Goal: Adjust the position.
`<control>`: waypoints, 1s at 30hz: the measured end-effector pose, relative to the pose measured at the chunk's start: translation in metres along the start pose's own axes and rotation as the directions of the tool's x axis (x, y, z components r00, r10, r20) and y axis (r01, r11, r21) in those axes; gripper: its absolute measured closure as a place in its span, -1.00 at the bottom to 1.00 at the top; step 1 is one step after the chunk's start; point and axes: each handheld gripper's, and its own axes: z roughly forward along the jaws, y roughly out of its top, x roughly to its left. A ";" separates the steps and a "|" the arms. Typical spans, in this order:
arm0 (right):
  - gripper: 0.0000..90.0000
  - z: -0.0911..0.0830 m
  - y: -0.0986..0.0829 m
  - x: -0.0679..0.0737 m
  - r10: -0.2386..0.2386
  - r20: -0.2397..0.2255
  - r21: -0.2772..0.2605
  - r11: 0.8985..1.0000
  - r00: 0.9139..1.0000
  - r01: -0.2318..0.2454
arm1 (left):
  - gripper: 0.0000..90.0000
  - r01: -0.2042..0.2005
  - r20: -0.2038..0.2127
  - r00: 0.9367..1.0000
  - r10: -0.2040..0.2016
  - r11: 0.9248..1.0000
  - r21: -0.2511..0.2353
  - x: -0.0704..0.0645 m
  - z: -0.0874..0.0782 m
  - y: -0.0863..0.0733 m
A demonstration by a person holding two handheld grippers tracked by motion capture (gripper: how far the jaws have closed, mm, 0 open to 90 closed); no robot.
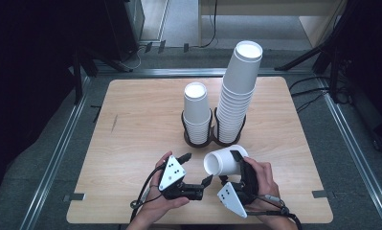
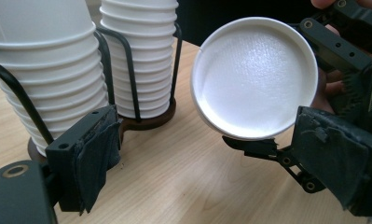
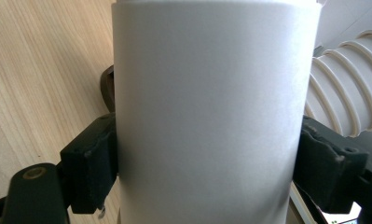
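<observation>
A single white paper cup (image 1: pixel 224 160) lies on its side above the table, my right gripper (image 1: pixel 229 166) shut on its wall. In the right gripper view the cup wall (image 3: pixel 207 112) sits squeezed between both black pads (image 3: pixel 93 163). My left gripper (image 1: pixel 197 168) stands open just left of the cup. In the left gripper view the cup's round recessed end (image 2: pixel 256 77) faces the camera, above and beyond the open gripper (image 2: pixel 216 158), with nothing between its pads (image 2: pixel 97 154).
A short cup stack (image 1: pixel 196 112) and a tall cup stack (image 1: pixel 239 91) stand in a black wire holder (image 1: pixel 212 139) mid-table, just behind both grippers. The stacks (image 2: pixel 48 70) are close to the left jaw. Bare wood (image 1: pixel 131 129) lies to the left.
</observation>
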 end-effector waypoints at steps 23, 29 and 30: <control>-0.63 -0.004 0.014 0.015 -0.046 -0.055 -0.077 0.996 0.997 0.042 | -0.84 -0.003 0.070 0.998 0.000 0.999 0.040 -0.009 0.006 -0.001; -0.63 -0.004 0.015 0.017 -0.059 -0.062 -0.092 0.994 0.996 0.053 | -0.84 -0.001 0.068 0.998 -0.003 0.998 0.060 -0.009 0.008 -0.001; -0.63 -0.004 0.016 0.018 -0.061 -0.061 -0.095 0.994 0.996 0.055 | -0.84 0.000 0.068 0.998 -0.004 0.998 0.062 -0.009 0.008 -0.001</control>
